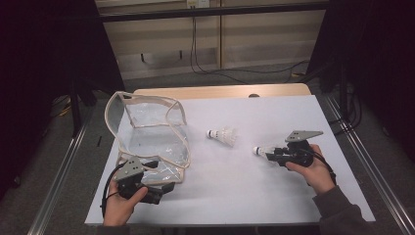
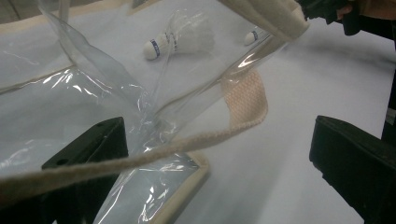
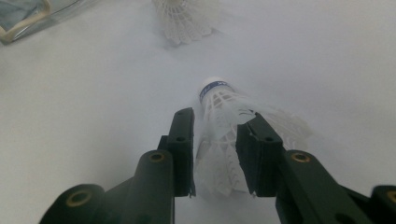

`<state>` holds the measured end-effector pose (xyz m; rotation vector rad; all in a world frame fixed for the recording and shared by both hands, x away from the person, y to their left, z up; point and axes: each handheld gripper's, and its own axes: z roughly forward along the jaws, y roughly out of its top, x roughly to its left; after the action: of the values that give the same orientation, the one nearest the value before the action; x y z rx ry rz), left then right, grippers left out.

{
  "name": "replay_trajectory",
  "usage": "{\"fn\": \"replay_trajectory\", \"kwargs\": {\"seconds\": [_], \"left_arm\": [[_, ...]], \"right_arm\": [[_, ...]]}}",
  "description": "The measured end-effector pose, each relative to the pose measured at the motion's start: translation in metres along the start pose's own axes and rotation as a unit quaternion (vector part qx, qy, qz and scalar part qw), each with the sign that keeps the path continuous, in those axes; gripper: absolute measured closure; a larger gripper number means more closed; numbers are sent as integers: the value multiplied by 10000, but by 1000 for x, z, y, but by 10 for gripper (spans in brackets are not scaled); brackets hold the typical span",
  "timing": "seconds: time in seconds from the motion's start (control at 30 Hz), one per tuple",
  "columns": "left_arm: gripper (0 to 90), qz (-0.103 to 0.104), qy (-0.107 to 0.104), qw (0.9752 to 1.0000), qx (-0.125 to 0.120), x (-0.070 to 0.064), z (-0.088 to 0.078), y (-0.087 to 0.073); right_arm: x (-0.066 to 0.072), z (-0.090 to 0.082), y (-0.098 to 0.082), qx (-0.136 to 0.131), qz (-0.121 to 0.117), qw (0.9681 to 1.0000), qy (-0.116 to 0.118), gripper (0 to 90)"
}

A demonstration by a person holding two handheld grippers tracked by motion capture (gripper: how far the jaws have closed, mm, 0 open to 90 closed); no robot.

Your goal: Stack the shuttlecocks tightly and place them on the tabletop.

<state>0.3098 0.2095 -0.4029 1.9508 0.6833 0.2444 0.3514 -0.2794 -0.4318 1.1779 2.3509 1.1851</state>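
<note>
Two grippers sit low in the high view: the left gripper (image 1: 159,193), jaws open around the clear bag's (image 1: 147,139) strap; the right gripper (image 1: 270,155), jaws slightly parted beside a shuttlecock (image 3: 224,140). A second shuttlecock (image 1: 222,135) lies mid-frame.

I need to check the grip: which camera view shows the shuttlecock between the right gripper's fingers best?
The right gripper view: the nearer shuttlecock lies close up between the right gripper fingers. The high view shows it small; the left gripper view shows just its cork tip past the clear bag.
</note>
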Motion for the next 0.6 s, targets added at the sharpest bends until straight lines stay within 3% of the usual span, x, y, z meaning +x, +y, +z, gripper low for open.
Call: {"fn": "replay_trajectory", "kwargs": {"seconds": [0.37, 0.6], "left_arm": [[43, 26, -9, 10000, 13, 0, 0, 0], [42, 31, 0, 10000, 44, 0, 0, 1]], "right_arm": [[4, 0, -5, 58, 12, 10000, 19, 580], [6, 6, -7, 117, 11, 9999, 23, 594]]}}
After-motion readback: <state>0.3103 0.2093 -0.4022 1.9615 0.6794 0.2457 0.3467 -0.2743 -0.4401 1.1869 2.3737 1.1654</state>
